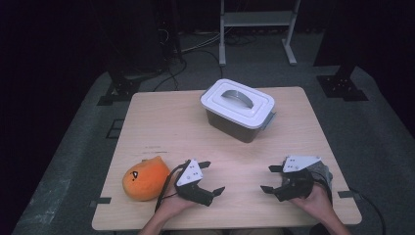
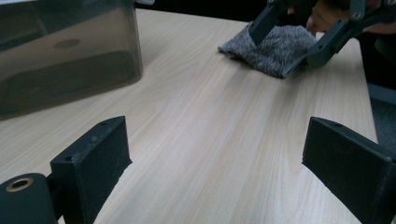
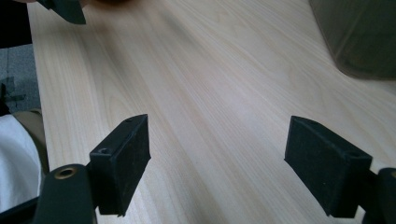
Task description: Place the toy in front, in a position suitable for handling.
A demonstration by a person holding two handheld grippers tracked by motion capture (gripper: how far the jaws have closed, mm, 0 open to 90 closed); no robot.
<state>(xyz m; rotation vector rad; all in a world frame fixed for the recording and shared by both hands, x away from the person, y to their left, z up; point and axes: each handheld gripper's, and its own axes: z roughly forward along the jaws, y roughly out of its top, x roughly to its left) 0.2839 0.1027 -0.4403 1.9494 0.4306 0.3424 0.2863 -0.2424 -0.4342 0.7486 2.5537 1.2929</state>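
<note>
Your two nearest things are the orange plush toy (image 1: pixel 143 178) and the grey knitted cloth (image 1: pixel 323 172). The toy is a soft, rounded, bright orange lump with a small dark face marking on its left side; it lies on the table (image 1: pixel 161 127) near the near left corner. The cloth is a speckled grey, woolly piece, lying flat near the near right edge of the table; in the left gripper view (image 2: pixel 275 49) you see its folded edge resting on the wood.

Your left hand-held gripper (image 1: pixel 211 177) sits just right of the toy, close beside it but not touching it that I can see, with its jaws pointing right toward the middle of the table. Its jaws stand wide apart with only bare wood between them.

Your right hand-held gripper (image 1: pixel 268 178) sits directly over the left part of the cloth, jaws pointing left toward the other gripper. Its jaws are also spread wide and hold nothing; the right gripper view shows only table grain between its fingers (image 3: pixel 123 163). Whether its body presses on the cloth I cannot tell.

Farther off, at the middle of the far half of the table, stands a grey translucent box (image 1: pixel 234 125) with a white lid (image 1: pixel 237 102) closed on it, well apart from both grippers.
</note>
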